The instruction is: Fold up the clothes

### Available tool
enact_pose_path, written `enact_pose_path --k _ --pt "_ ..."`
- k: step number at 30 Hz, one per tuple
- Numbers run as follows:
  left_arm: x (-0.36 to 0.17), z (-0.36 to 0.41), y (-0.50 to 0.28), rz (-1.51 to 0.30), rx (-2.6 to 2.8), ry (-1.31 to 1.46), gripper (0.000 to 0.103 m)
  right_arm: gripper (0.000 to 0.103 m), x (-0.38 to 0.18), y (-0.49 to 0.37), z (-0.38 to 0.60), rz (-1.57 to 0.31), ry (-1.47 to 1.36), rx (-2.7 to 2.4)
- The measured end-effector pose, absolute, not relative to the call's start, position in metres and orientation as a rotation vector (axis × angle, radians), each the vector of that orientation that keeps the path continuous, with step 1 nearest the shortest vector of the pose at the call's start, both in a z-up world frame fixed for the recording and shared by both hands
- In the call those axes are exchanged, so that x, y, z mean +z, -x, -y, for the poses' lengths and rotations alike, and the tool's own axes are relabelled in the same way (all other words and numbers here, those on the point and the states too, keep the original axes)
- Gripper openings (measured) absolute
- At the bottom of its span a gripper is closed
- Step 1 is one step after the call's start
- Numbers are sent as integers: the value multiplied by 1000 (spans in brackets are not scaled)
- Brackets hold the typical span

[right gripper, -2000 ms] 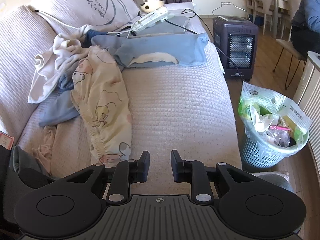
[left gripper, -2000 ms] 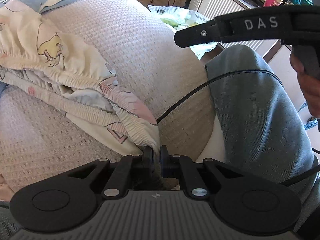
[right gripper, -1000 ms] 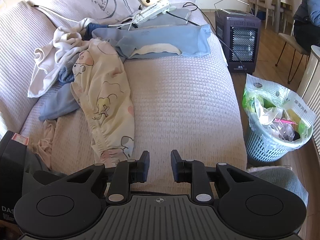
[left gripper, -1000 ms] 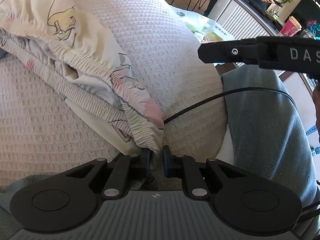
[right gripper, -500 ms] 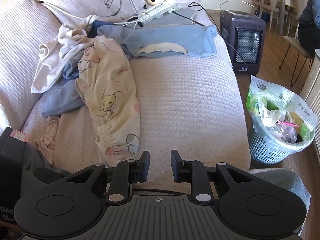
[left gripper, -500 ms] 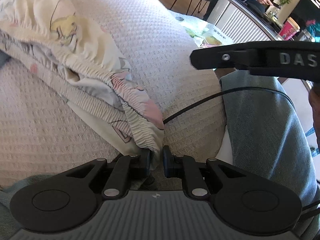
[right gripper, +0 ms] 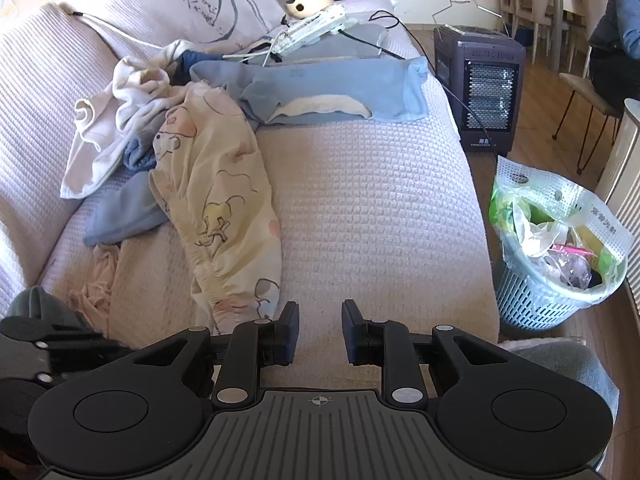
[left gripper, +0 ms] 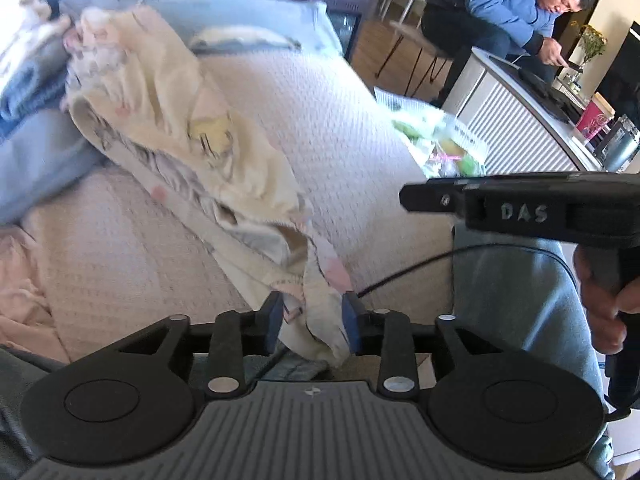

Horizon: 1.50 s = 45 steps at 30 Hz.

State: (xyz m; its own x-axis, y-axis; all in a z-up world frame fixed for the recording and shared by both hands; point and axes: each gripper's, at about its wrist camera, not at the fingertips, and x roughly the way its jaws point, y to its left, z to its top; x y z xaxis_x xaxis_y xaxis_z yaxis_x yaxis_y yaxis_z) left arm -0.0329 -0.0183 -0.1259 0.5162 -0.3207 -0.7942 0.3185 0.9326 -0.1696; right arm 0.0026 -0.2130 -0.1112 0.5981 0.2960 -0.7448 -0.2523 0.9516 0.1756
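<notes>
Left wrist view: the left gripper (left gripper: 311,322) is opening, the elastic hem of the cream cartoon-print cotton trousers (left gripper: 192,136) hanging loosely between its pads. Soft, light, floppy cloth sprawled on the pink waffle-knit sofa cover (left gripper: 352,128); best pinched at the waistband corners. Rightward, the right gripper (right gripper: 320,334) hovers parted and empty.

a broad bare stretch of the pale waffle-knit sofa cover (right gripper: 372,208) lies open ahead. the cream cartoon-print garment (right gripper: 224,208) and heaped blue and white clothes (right gripper: 132,128) crowd its left. a lined blue mesh waste basket (right gripper: 560,280) and dark space heater (right gripper: 484,92) stand beside the right edge.
</notes>
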Motion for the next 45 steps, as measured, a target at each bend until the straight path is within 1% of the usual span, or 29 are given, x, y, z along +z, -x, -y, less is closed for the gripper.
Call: enact_pose_path --k 5,17,27,32,36,45 --pt "-123 12 19 -948 -340 11 36 24 -111 -3 207 -876 -34 348" --pt "-125 -12 20 -965 -225 66 37 24 -109 -9 181 -864 7 420" --pt "-129 -20 21 -992 -187 76 38 24 -132 -10 158 -954 31 524" --pt "-131 -22 19 -1005 -176 85 39 24 -148 -13 147 -1005 89 541" --pt "-132 -24 17 -1011 -172 90 40 24 -158 -18 151 -1041 129 486" --pt "-135 -24 12 -1016 -167 88 41 24 -166 -23 175 -1074 82 422"
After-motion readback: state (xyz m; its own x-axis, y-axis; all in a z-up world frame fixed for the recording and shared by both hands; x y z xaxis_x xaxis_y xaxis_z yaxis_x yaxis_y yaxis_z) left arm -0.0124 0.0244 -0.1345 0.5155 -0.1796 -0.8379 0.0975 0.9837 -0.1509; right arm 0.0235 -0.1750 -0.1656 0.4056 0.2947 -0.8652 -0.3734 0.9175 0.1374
